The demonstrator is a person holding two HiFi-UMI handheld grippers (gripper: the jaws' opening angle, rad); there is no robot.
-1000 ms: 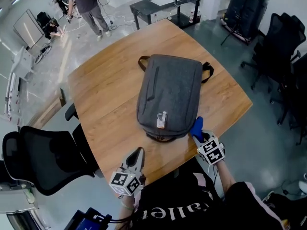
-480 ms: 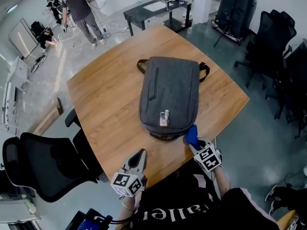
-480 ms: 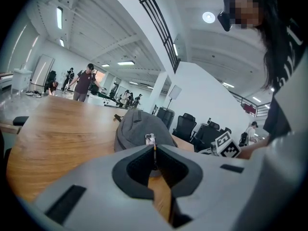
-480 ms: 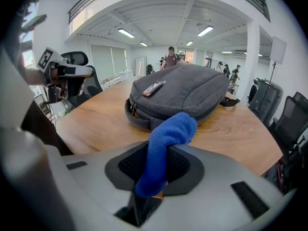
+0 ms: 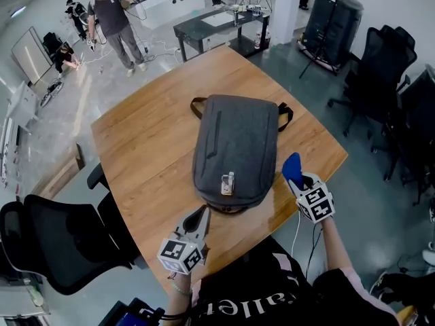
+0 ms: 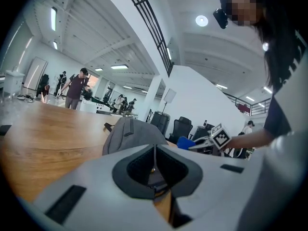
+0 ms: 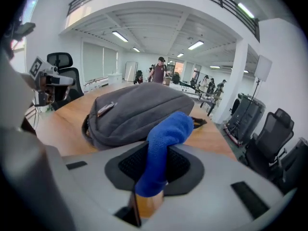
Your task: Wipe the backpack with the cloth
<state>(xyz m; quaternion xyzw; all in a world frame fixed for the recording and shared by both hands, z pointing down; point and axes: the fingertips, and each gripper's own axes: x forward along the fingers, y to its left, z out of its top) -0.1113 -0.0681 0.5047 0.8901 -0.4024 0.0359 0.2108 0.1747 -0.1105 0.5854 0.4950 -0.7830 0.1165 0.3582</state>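
The right gripper (image 5: 298,176) is clamped on the blue cloth (image 5: 291,164), and the cloth's folded end sticks out past the jaw tips (the pads pinch its lower part). The grey backpack (image 5: 234,145) lies flat on the wooden table (image 5: 143,134), ahead and to the left of this gripper, with the cloth near its side. The left gripper (image 5: 198,217) has its jaws pressed together with nothing between them. The backpack's near end lies just ahead of its tips.
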